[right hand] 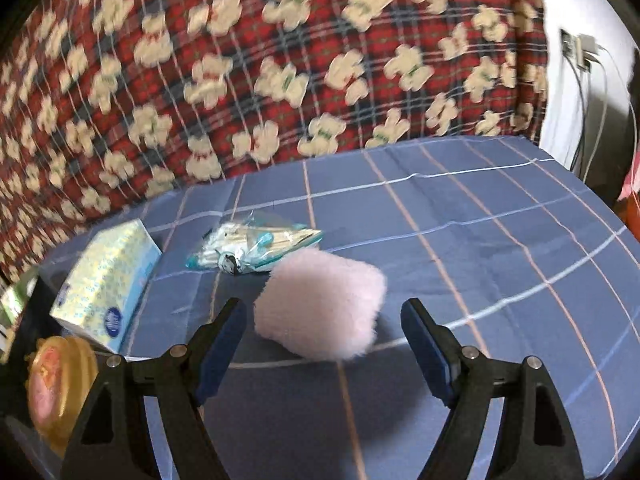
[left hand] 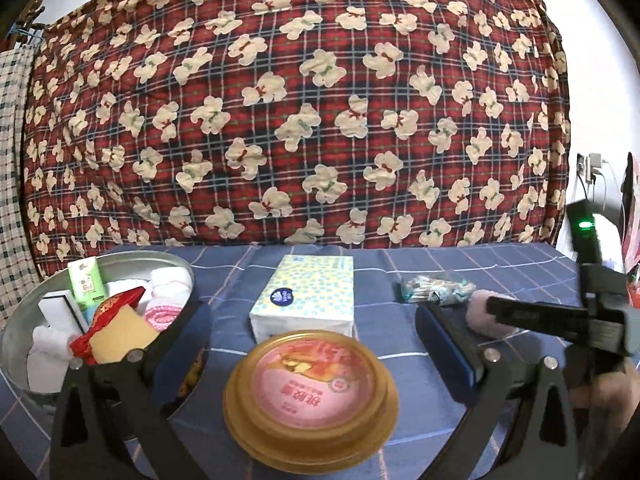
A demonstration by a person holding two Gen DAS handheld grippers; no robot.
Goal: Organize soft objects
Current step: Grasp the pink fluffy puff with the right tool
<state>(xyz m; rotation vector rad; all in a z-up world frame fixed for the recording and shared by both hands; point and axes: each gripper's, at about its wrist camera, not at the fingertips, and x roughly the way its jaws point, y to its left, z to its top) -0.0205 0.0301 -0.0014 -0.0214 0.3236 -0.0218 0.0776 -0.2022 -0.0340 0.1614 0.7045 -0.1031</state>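
Note:
A fluffy pale-pink puff (right hand: 320, 304) lies on the blue checked cloth (right hand: 480, 240). My right gripper (right hand: 326, 344) stands open just short of it, one finger on each side, and neither pad touches it. In the left wrist view the same puff (left hand: 480, 312) shows at the right, half hidden behind the right gripper's black housing (left hand: 600, 320). My left gripper (left hand: 316, 336) is open over a round gold bowl with a pink lid (left hand: 312, 384), its pads clear of the bowl. A metal basin (left hand: 20, 332) at the left holds several soft items.
A tissue pack (left hand: 308, 296) lies behind the bowl, and a clear bag of cotton swabs (right hand: 256, 248) lies behind the puff. A red plaid quilt with bear prints (left hand: 300, 100) rises like a wall along the back. A socket with cables (right hand: 580, 52) is on the white wall at right.

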